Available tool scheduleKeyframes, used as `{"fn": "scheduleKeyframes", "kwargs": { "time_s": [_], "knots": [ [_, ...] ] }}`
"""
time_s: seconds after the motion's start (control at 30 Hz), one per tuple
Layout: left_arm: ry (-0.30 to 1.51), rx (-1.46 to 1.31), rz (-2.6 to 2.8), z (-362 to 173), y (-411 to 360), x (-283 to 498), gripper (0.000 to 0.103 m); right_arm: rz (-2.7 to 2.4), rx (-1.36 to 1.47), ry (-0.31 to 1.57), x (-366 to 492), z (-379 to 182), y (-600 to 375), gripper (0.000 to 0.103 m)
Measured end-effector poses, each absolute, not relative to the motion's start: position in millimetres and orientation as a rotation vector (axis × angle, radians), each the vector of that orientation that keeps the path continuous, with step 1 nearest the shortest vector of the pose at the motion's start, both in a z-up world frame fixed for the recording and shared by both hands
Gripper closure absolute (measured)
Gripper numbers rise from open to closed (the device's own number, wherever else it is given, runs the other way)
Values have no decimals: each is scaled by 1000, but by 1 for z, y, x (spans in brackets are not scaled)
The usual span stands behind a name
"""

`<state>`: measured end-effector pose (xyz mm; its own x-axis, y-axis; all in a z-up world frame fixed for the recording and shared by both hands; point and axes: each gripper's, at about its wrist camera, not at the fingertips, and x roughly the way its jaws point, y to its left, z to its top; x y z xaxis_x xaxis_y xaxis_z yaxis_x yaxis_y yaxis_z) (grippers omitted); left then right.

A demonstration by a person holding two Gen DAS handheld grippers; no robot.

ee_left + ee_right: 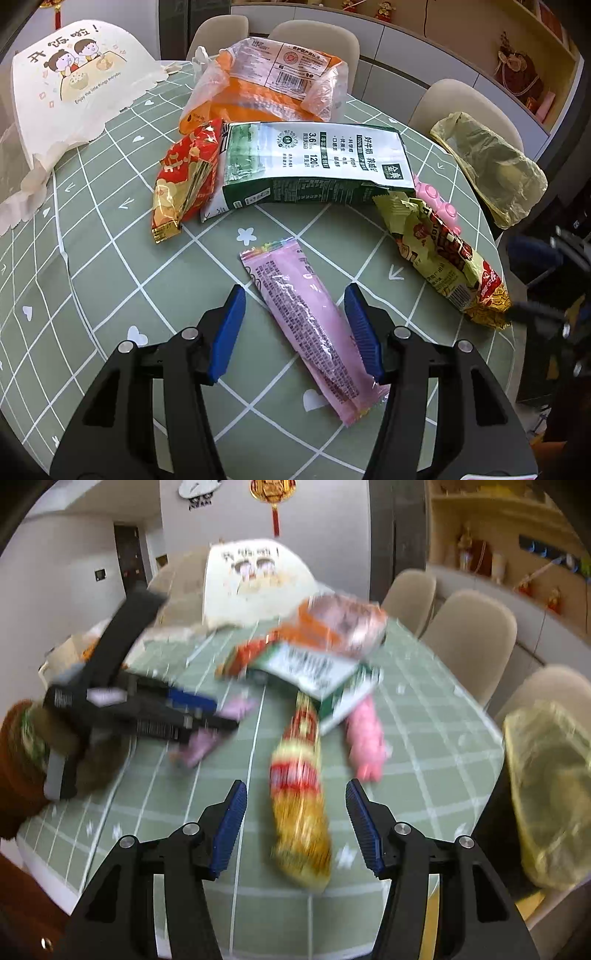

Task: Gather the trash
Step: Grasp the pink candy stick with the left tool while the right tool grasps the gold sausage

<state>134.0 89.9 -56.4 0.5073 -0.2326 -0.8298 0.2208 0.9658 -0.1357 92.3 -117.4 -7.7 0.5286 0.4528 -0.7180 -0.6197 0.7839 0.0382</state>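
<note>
My left gripper is open, its jaws on either side of a pink wrapper lying flat on the green checked tablecloth. Beyond it lie a green-and-white milk carton, a red-gold snack packet, an orange plastic bag and a yellow-red wrapper. My right gripper is open above the yellow-red wrapper, which lies between its jaws; this view is blurred. The left gripper shows there over the pink wrapper.
A white printed paper bag stands at the far left. A yellow plastic bag hangs at the table's right edge, also in the right wrist view. A pink toy lies by the carton. Beige chairs line the far side.
</note>
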Motion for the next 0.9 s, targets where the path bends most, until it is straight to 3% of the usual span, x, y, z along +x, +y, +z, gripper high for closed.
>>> {"fn": "scheduleKeyframes", "kwargs": {
  "time_s": [0.1,0.23,0.3,0.4,0.87,0.9],
  "knots": [
    [1012,-25,-279,-56,93,133,49,663,-215,831,113,-10,-112,62],
    [1025,-44,-290,-55,97,131,49,706,-178,924,138,-25,-107,63],
    [1026,-48,-292,-55,98,130,49,687,-195,942,142,-30,-106,75],
    [1025,-46,-293,-55,98,130,49,674,-181,914,138,-27,-114,81],
    [982,94,-208,-59,74,136,50,629,-122,804,109,-13,-166,82],
    [977,114,-196,-60,71,136,57,629,-127,799,108,-11,-166,83]
  ]
}}
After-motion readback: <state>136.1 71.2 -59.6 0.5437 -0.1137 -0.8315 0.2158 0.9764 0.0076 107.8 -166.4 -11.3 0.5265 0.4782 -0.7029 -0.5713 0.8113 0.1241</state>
